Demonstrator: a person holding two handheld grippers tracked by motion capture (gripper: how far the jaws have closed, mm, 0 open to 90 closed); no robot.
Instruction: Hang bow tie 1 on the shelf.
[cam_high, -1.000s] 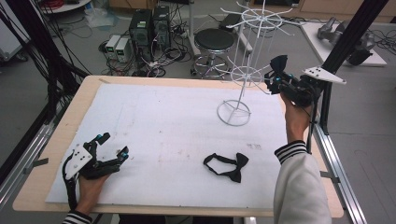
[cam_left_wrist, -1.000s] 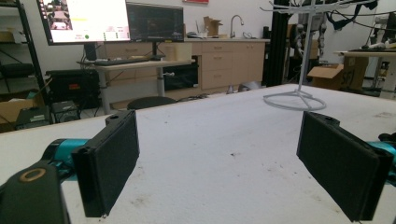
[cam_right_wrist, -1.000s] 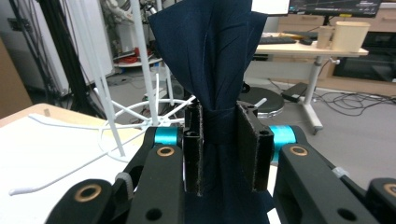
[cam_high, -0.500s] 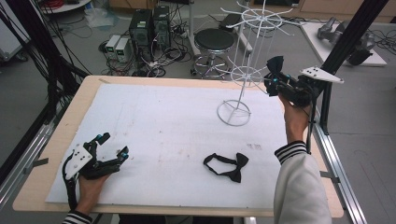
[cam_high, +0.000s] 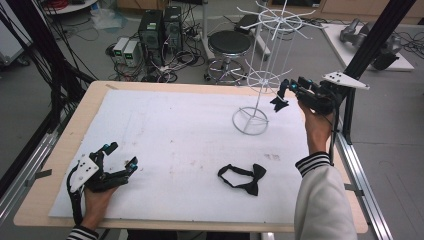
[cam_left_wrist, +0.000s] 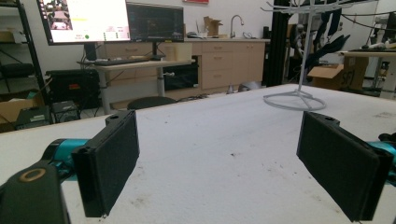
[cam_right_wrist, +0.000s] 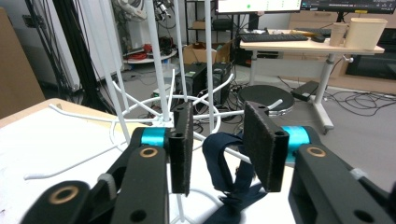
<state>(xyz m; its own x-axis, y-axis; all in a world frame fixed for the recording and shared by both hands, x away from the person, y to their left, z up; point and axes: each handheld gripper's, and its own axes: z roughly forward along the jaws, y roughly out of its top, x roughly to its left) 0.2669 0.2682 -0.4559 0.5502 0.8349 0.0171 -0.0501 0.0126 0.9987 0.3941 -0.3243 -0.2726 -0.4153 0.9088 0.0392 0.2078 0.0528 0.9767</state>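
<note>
At upper right of the high view, the right gripper (cam_high: 288, 90) sits by the white wire rack (cam_high: 260, 80), jaws partly open around a dark bow tie (cam_right_wrist: 229, 163) hanging on a rack arm. At lower left, the left gripper (cam_high: 120, 155) rests wide open, empty. Another bow tie (cam_high: 244, 178) lies lower centre on the table (cam_high: 175, 130).

The floor (cam_high: 60, 60) is grey, with lots of wires on it. A black round stool (cam_high: 228, 43) stands past the table. Computer boxes (cam_high: 159, 30) sit nearby. Far back are wooden cupboards (cam_left_wrist: 229, 60), a desk (cam_left_wrist: 135, 65) and two screens (cam_left_wrist: 84, 21).
</note>
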